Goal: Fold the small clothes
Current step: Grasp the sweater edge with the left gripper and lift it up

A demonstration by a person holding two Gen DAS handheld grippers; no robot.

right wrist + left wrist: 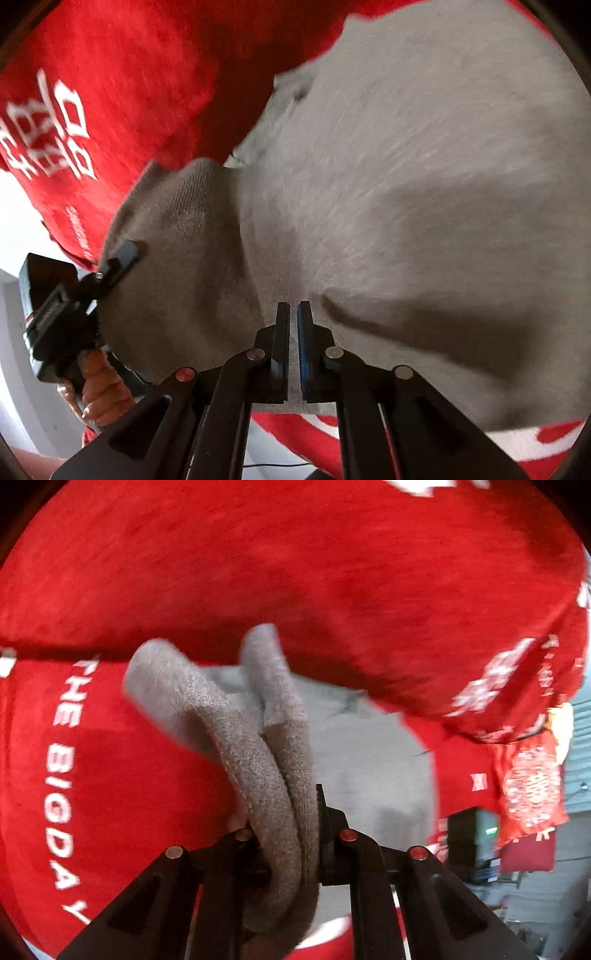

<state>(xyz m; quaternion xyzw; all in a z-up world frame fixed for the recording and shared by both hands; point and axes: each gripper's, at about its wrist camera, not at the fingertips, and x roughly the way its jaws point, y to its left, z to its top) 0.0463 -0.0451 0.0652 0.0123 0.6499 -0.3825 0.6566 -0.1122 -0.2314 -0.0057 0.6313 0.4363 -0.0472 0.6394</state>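
Note:
A grey knit garment (406, 184) lies on a red cloth (129, 92) printed with white letters. In the left wrist view my left gripper (284, 812) is shut on the garment's thick rolled hem (258, 746), which hangs lifted and doubled between the fingers. From the right wrist view the same left gripper (120, 258) bites the garment's raised corner, and a hand (99, 391) holds its handle. My right gripper (293, 314) has its jaws almost together. Its tips press into the grey fabric, and a crease runs off to the right from them.
The red cloth (92, 775) reads "THE BIG DAY" and covers the whole work surface, with its edge hanging down at the right (528, 782). Past that edge are a dark box (465, 834) and blurred room clutter. White floor shows at the lower left of the right wrist view.

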